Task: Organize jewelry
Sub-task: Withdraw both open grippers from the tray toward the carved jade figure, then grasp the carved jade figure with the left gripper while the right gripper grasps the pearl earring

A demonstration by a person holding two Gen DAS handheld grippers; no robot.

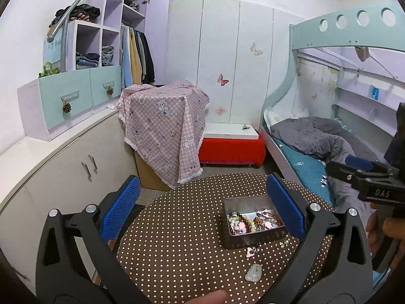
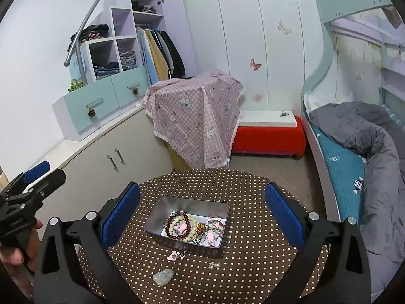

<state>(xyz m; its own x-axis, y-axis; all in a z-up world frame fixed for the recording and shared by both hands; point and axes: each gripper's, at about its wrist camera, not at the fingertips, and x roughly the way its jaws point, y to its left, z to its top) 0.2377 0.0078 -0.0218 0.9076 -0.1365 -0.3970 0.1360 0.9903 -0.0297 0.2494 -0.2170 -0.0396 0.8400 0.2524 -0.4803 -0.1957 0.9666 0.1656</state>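
- Open metal tin (image 2: 162, 214) on dotted counter (image 2: 253, 253), w/ bead bracelets (image 2: 181, 225) inside.
- Jade pendant (image 2: 163, 276), pink charm (image 2: 174, 255), small clear pcs (image 2: 214, 265) loose just in front of tin.

**Bedroom with bunk bed and open closet**

A bunk bed (image 2: 359, 152) with a grey quilt (image 2: 374, 136) lines one wall. White wardrobe doors (image 2: 253, 38) carry butterfly stickers. A pink checked cloth (image 2: 197, 116) covers a box beside a red bench (image 2: 268, 136). Jackets (image 2: 162, 50) hang in the open closet above beige cabinets (image 2: 114, 157).
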